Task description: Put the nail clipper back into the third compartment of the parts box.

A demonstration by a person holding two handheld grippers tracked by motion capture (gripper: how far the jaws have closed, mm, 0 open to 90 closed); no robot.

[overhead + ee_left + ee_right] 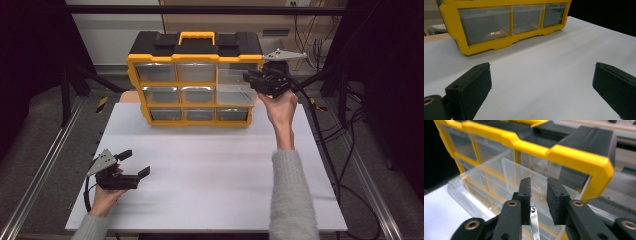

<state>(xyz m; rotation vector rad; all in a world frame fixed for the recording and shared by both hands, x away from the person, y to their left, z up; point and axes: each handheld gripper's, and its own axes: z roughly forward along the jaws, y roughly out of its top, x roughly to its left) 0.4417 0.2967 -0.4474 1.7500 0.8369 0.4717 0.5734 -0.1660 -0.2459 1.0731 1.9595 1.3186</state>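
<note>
A yellow and black organizer (pixel 195 60) with clear drawers stands at the back of the white table (pixel 210 170). A clear drawer (pixel 484 180) in its right column is pulled out. My right gripper (pixel 539 182) hangs over that drawer, jaws a narrow gap apart. A small metal nail clipper (pixel 534 222) shows just below the gap, beside the left jaw, with neither pad pinching it. In the high view the right gripper (pixel 254 78) is at the organizer's right side. My left gripper (pixel 136 163) rests open near the table's front left, holding nothing.
The left gripper view shows its open gripper (pixel 541 75) facing the organizer's bottom row of drawers (pixel 511 21) across bare white table. Metal rails (pixel 45 165) run along both sides of the table, and cables (pixel 320 130) trail at the right.
</note>
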